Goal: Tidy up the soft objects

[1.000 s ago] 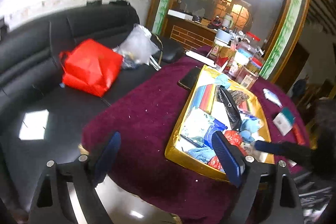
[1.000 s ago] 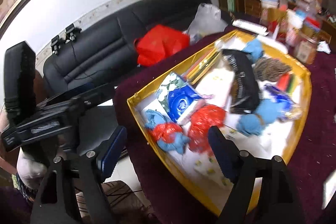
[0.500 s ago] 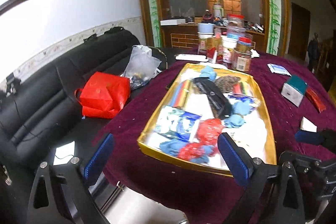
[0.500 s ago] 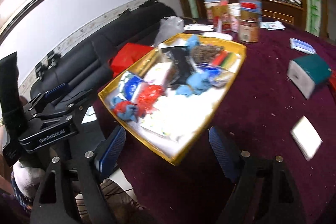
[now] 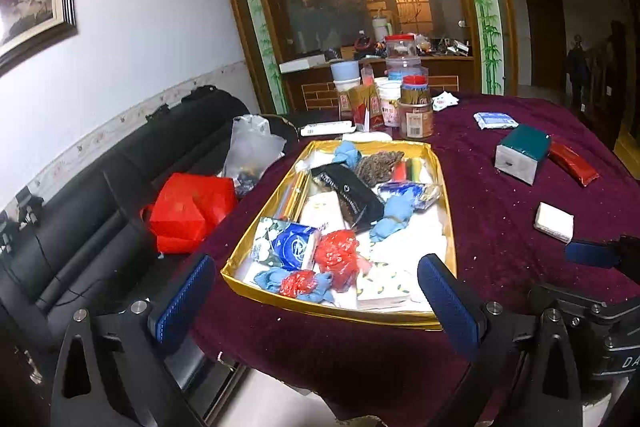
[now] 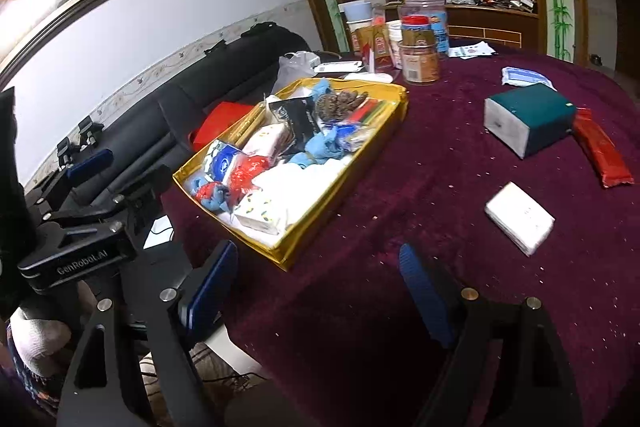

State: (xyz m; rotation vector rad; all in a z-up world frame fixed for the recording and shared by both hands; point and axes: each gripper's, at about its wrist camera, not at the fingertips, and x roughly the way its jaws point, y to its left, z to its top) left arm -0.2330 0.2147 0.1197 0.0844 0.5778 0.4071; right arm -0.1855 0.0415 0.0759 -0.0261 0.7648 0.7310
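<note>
A gold tray (image 5: pixel 447 187) (image 6: pixel 352 167) on the maroon tablecloth holds soft things: tissue packs, blue gloves (image 5: pixel 394 213), red plastic bags (image 5: pixel 338 257), a black pouch (image 5: pixel 348 189). A white tissue pack (image 5: pixel 554 222) (image 6: pixel 519 218), a teal-and-white box (image 5: pixel 520 155) (image 6: pixel 528 119), a red packet (image 6: pixel 600 153) and a blue-white pack (image 6: pixel 526 77) lie on the cloth to the right. My left gripper (image 5: pixel 316 297) is open and empty at the tray's near edge. My right gripper (image 6: pixel 316 291) is open and empty over the cloth, right of the tray.
Jars, cups and cartons (image 5: pixel 400 99) stand behind the tray. A black sofa (image 5: pixel 100 187) at left carries a red bag (image 5: pixel 188 211) and a clear plastic bag (image 5: pixel 252 147). The table edge runs just below both grippers.
Both grippers have pulled back and levelled out. The left view now takes in the whole tray and table; the right gripper has swung right, off the tray, over the cloth.
</note>
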